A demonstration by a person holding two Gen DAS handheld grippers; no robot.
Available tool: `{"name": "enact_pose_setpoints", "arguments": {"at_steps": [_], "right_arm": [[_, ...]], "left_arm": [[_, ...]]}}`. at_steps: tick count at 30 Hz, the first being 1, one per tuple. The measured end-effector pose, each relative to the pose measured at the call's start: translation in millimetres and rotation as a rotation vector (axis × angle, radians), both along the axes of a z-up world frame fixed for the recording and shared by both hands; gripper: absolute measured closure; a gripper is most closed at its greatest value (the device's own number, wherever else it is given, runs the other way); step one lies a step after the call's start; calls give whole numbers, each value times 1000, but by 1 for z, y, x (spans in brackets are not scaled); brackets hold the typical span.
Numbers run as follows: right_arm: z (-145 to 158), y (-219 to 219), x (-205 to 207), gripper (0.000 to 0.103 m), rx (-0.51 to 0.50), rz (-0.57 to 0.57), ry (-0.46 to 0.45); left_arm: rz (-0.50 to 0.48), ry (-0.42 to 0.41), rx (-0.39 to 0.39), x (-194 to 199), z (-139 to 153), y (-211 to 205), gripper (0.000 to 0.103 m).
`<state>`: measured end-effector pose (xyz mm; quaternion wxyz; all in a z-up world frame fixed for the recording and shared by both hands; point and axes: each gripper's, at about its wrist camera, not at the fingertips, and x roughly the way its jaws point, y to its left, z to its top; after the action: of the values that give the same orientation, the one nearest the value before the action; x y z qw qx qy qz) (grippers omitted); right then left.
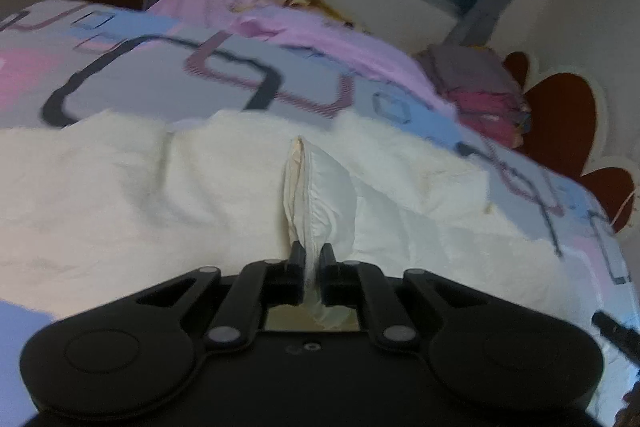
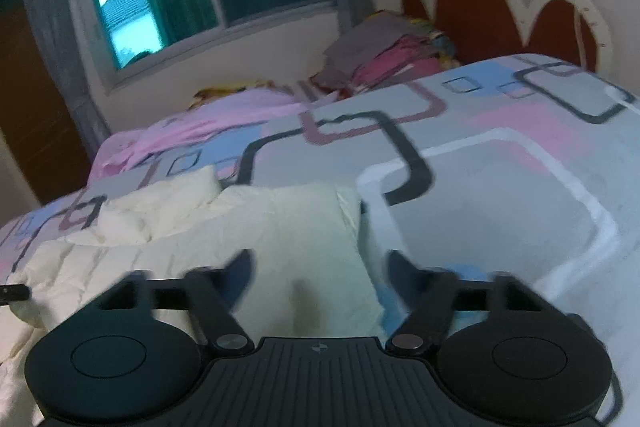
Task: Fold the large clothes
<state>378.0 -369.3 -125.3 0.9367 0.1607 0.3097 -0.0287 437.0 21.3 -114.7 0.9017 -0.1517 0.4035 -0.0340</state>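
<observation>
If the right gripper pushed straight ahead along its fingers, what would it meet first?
Probably the cream quilted garment lying between the right gripper's open fingers; its edge is close, so depth is uncertain.

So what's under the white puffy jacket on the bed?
The white puffy jacket lies on a patterned bedspread, visible around it. Whatever's directly beneath the jacket is covered.

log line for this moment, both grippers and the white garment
left gripper: shut on white garment fold | right gripper: open over garment edge, not gripping | garment: lying on patterned bedspread
</observation>
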Motion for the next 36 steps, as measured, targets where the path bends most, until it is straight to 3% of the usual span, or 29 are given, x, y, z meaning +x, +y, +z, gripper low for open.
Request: {"name": "enact_pose_setpoints", "arguments": {"at_steps": [5,8,10,13,16,18,21,27,31,36], "right_arm": [[-21,26,33,37,-38,69,46],[-38,40,46,37,-111,94,90],[-54,43,53,37,-154,117,153],[-55,42,56,37,-163,131,172],[-41,45,55,37,-145,136,131],[-34,56,60,37,-139,157,101],[-31,79,71,37,-149,209,81],[-39,130,91,37,-169,293,71],[-61,148,105,37,-244,317,134],[-43,157,102,36,-202,332,100]], "left_arm": [[5,47,58,-1,-26,-1,96],[8,68,85,2,-38,-4,95],[-6,71,114,3,-43,-7,91],[-17,71,156,1,-41,-10,85],[5,70,161,-2,-33,-6,62],[36,55,153,-8,-25,0,28],[57,15,161,-20,-10,8,26],[125,18,169,-38,2,36,26],[171,34,163,-44,2,52,27],[215,37,140,-55,2,72,27]]}}
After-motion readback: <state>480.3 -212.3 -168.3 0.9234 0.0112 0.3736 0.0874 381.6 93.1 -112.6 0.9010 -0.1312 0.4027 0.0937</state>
